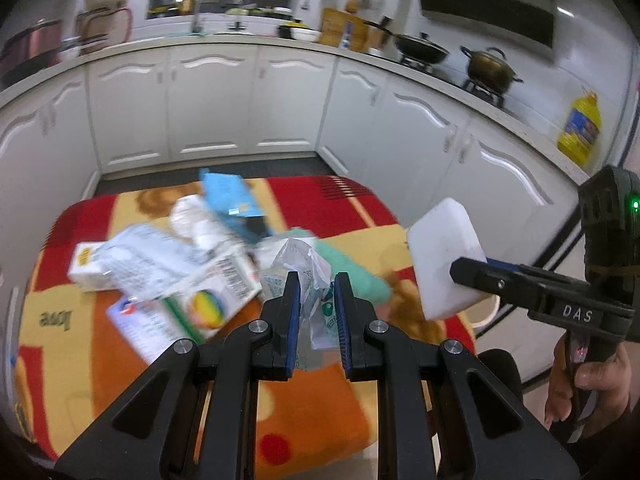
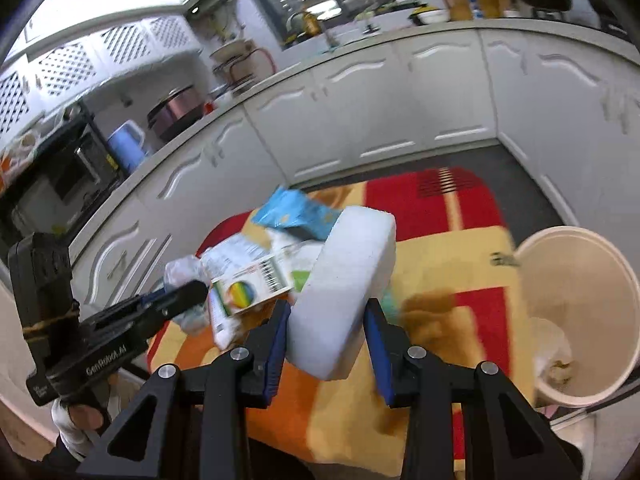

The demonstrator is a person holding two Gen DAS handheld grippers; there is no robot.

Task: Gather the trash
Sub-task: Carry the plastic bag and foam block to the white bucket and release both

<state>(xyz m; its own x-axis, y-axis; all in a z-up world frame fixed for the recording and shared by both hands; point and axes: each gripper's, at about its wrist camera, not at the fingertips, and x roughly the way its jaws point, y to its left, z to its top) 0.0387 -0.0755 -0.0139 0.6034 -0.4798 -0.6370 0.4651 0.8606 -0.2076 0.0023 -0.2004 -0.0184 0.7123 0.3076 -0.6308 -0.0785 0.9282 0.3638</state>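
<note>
Overhead – crinkly wrapper (image 1: 316,292), smooth rounded foam block (image 2: 344,296)

- I see a yellow oil bottle (image 1: 579,127) on the counter.
- A brown pot (image 1: 490,66) sits on the stove.
- A blue jug (image 2: 127,145) stands near a black oven (image 2: 56,184).

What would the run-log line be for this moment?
left tool: shut on crumpled plastic wrapper | right tool: shut on white foam block | bin: beside table, open | remaining trash: boxes on blanket
</note>
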